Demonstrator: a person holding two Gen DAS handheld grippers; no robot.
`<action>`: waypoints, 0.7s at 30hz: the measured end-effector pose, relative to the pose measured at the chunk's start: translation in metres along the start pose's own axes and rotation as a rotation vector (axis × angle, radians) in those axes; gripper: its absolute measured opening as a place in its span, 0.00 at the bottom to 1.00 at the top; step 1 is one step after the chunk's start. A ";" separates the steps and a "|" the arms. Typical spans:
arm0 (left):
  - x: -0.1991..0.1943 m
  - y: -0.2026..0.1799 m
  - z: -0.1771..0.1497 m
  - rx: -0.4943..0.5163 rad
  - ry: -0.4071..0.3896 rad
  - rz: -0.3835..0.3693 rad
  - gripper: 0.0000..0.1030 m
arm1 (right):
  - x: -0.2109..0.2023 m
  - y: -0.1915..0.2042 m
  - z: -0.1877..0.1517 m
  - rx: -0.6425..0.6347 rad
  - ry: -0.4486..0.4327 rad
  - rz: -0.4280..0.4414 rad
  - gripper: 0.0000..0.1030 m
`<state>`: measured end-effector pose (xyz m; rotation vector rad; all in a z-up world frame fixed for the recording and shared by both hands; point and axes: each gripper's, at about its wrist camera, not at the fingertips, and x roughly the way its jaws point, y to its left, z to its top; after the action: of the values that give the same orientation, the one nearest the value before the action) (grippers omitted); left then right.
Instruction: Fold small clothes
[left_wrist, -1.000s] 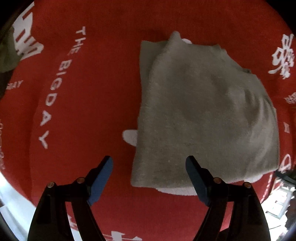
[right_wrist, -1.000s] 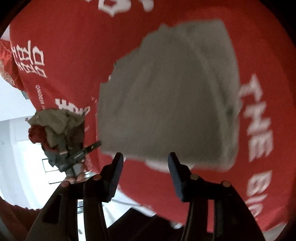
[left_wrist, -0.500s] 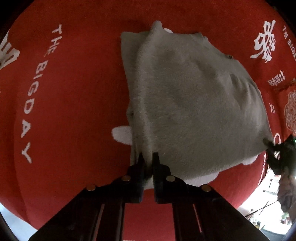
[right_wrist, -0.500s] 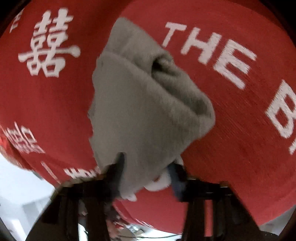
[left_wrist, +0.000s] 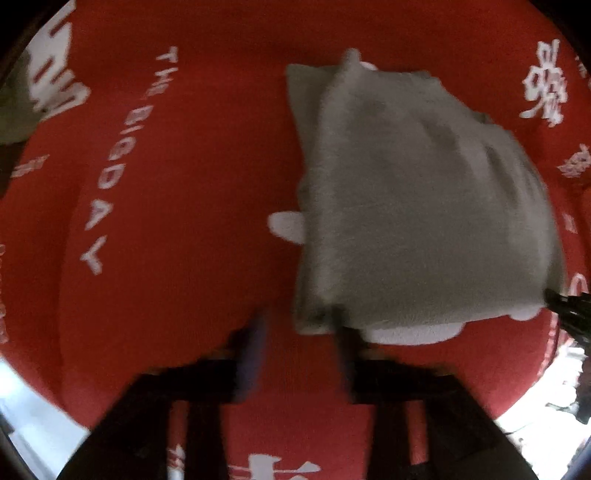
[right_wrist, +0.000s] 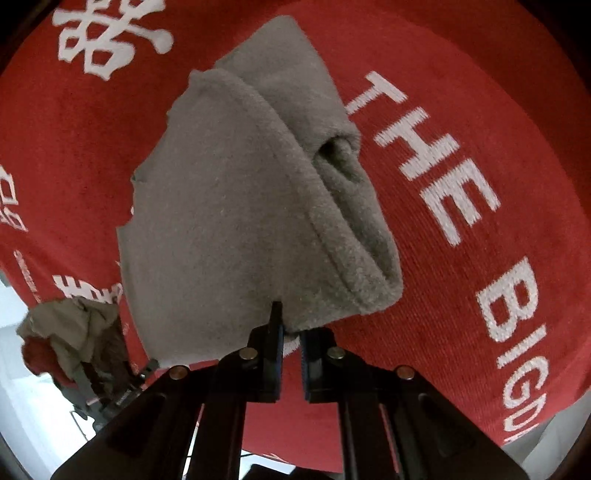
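while the right gripper (right_wrist: 290, 332) pinches its near corner, the soft, light grey garment (left_wrist: 417, 206) lies folded on the red cloth (left_wrist: 184, 166); the left gripper (left_wrist: 299, 354), just reopened, holds nothing.

A: The left wrist view is smearing badly; the left gripper (left_wrist: 299, 343) and the grey cloth (left_wrist: 417, 206) edges are blurring.

B: The right wrist view is staying sharp, its weave showing crisply. Both are bending at the rim and darkening to black corners.

A: White daylight is glaring past the red cover (right_wrist: 480, 110) at the bottom corners.
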<state>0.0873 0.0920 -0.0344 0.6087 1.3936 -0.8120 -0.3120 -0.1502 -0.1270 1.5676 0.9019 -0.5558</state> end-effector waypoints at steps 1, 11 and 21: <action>-0.002 0.001 -0.001 -0.010 -0.005 0.009 0.65 | 0.002 0.006 0.000 -0.011 0.004 -0.014 0.08; -0.006 0.000 -0.010 -0.087 0.036 0.061 1.00 | 0.004 0.048 -0.006 -0.071 0.030 -0.115 0.35; 0.005 -0.016 -0.013 -0.098 0.093 0.083 1.00 | 0.019 0.109 -0.043 -0.291 0.101 -0.140 0.61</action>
<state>0.0663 0.0922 -0.0389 0.6307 1.4738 -0.6524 -0.2192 -0.1057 -0.0677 1.2851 1.1228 -0.4242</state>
